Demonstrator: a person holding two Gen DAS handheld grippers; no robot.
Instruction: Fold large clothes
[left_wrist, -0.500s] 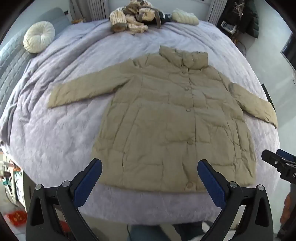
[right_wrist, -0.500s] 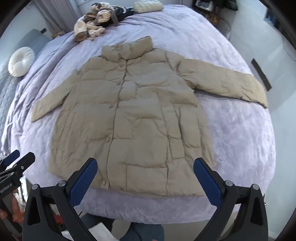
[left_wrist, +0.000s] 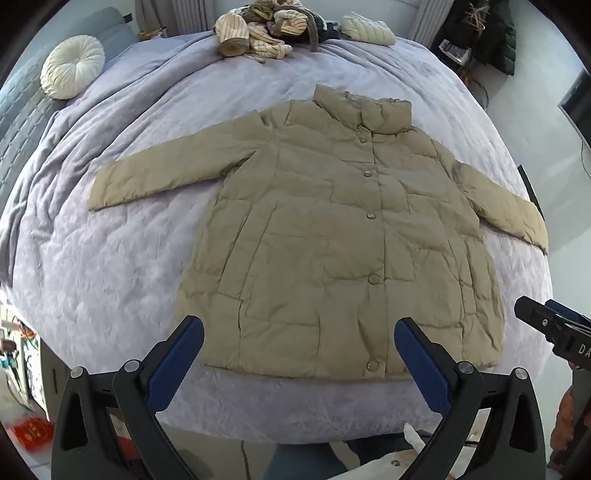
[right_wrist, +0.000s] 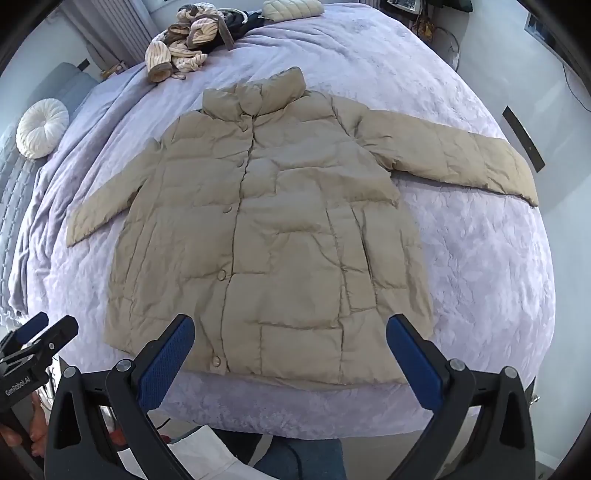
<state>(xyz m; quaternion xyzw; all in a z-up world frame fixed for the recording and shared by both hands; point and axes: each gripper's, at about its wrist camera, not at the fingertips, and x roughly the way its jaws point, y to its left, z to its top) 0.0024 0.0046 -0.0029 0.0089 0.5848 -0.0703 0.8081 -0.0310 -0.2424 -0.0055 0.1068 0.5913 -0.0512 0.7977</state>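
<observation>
A large beige padded jacket (left_wrist: 332, 236) (right_wrist: 273, 229) lies flat and buttoned on the lilac bedspread, collar at the far end, both sleeves spread out to the sides. My left gripper (left_wrist: 299, 332) hangs above the hem near the bed's front edge, jaws wide open, nothing between them. My right gripper (right_wrist: 290, 328) hovers over the hem as well, also open and empty. Each gripper shows at the edge of the other's view: the right gripper (left_wrist: 554, 328) and the left gripper (right_wrist: 33, 339).
The lilac bedspread (left_wrist: 110, 266) (right_wrist: 480, 277) covers the bed. A heap of striped and dark clothes (left_wrist: 258, 33) (right_wrist: 188, 40) and a folded pale quilted garment (left_wrist: 365, 29) lie at the far end. A round white cushion (left_wrist: 72, 66) (right_wrist: 42, 129) sits far left.
Both views have shifted only slightly; the jacket lies as before and both grippers stay open.
</observation>
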